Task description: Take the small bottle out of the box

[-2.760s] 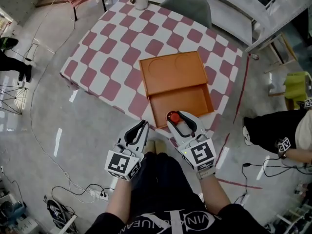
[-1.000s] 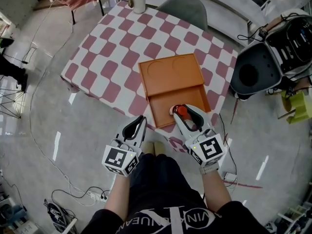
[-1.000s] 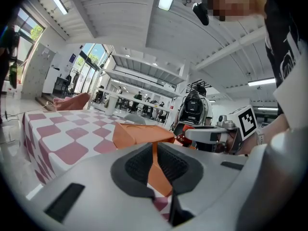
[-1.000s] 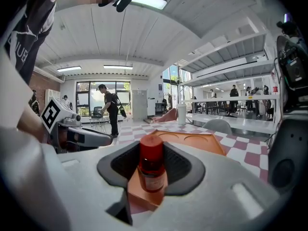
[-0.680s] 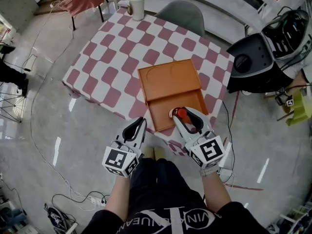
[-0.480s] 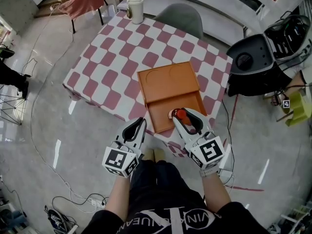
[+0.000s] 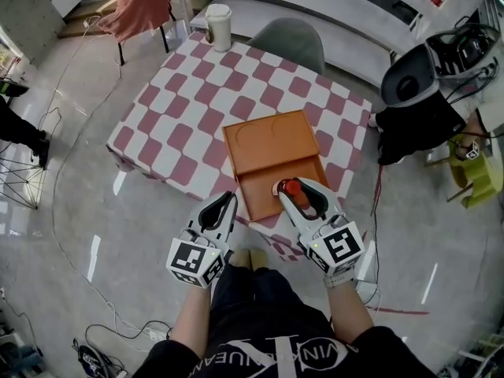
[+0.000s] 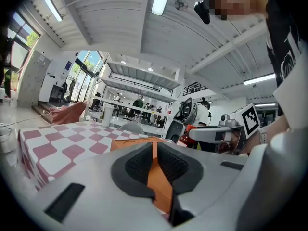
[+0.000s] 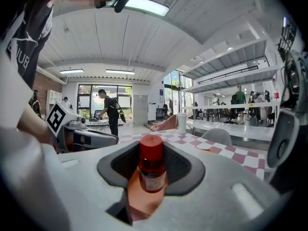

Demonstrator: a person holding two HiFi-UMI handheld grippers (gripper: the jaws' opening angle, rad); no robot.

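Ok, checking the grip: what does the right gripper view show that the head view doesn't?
Right gripper view only: the label and body of the small bottle, clamped in the right gripper. Head view only: the full outline of the orange box, open on the checkered table. Both: the bottle's red cap, the left gripper, the paper cup.

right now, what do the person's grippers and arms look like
The left gripper and right gripper are pale grey, with black textured pads lining curved jaws. Each carries a white cube printed with black square markers. The person wears a black T-shirt with white lettering, short sleeves.
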